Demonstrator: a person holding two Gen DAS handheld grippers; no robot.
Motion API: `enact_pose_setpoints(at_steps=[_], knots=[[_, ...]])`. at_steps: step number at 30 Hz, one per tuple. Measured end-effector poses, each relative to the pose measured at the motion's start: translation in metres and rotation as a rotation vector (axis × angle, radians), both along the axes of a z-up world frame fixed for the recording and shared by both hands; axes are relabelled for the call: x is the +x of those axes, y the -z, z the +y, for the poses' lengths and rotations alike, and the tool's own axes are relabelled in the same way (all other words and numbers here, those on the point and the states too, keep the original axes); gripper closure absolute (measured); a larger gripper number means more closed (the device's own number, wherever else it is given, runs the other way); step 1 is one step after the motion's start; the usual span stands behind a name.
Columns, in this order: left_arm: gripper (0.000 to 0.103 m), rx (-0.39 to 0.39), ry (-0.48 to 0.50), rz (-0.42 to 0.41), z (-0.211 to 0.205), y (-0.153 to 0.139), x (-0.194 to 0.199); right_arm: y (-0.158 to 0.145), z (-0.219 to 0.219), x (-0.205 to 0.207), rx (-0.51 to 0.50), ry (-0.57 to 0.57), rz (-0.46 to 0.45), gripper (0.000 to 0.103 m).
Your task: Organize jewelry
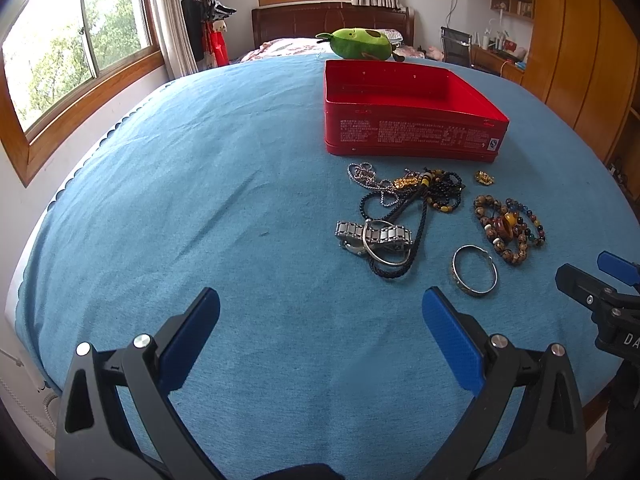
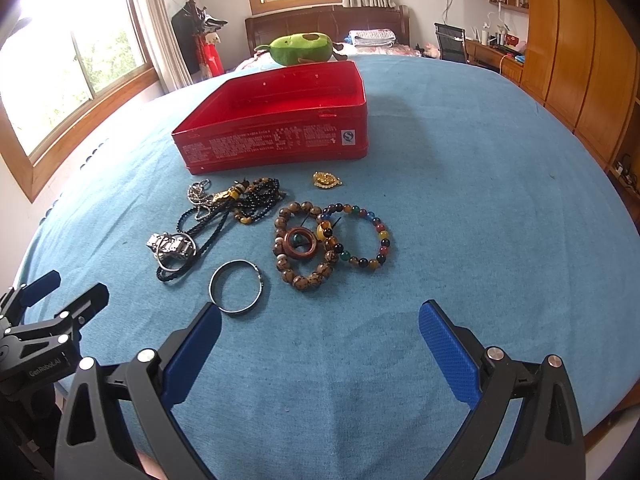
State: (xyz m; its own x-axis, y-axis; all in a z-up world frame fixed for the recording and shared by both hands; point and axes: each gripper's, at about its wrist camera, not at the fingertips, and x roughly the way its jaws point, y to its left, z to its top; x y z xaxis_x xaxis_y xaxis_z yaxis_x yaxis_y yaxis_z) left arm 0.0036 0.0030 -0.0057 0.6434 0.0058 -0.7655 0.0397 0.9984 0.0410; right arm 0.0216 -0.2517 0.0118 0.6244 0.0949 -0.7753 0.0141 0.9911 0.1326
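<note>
An open, empty red tin box [image 1: 412,128] [image 2: 276,140] sits on the blue cloth. In front of it lies loose jewelry: tangled dark bead necklaces [image 1: 420,196] [image 2: 236,204], a metal watch [image 1: 372,236] [image 2: 172,246], a silver bangle [image 1: 475,270] [image 2: 236,286], brown bead bracelets [image 1: 504,228] [image 2: 304,248], a multicoloured bead bracelet [image 2: 362,236] and a gold pendant [image 1: 485,178] [image 2: 327,180]. My left gripper [image 1: 320,312] is open and empty, near of the watch. My right gripper [image 2: 320,320] is open and empty, its left finger beside the bangle.
A green avocado plush [image 1: 360,43] [image 2: 302,49] lies behind the box. The blue cloth [image 1: 200,200] covers a wide surface. Windows are on the left, wooden wardrobes on the right. The other gripper shows at the edge of each view [image 1: 600,296] [image 2: 44,320].
</note>
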Motion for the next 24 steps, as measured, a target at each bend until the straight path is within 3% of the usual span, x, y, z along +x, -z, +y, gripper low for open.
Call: enact_pose_setpoints(at_steps=[3,7,13,17,24], knots=[[0.003,-0.017,-0.004,0.002,0.005,-0.001,0.002,-0.003,-0.004,0.001,0.002,0.005,-0.006,0.004],[0.003,-0.095,0.014,0.047,0.015,0.003,0.009,-0.008,-0.014,0.005,0.007,0.003,-0.019,0.004],[0.003,-0.203,0.027,0.101,0.027,0.01,0.019,-0.009,-0.033,0.021,0.105,-0.051,-0.006,0.004],[0.003,-0.189,0.04,0.105,0.024,0.008,0.03,-0.01,-0.046,0.037,0.134,-0.054,-0.004,0.004],[0.003,-0.217,0.039,0.113,0.023,-0.004,0.071,-0.01,-0.058,0.085,0.206,-0.111,0.046,0.025]])
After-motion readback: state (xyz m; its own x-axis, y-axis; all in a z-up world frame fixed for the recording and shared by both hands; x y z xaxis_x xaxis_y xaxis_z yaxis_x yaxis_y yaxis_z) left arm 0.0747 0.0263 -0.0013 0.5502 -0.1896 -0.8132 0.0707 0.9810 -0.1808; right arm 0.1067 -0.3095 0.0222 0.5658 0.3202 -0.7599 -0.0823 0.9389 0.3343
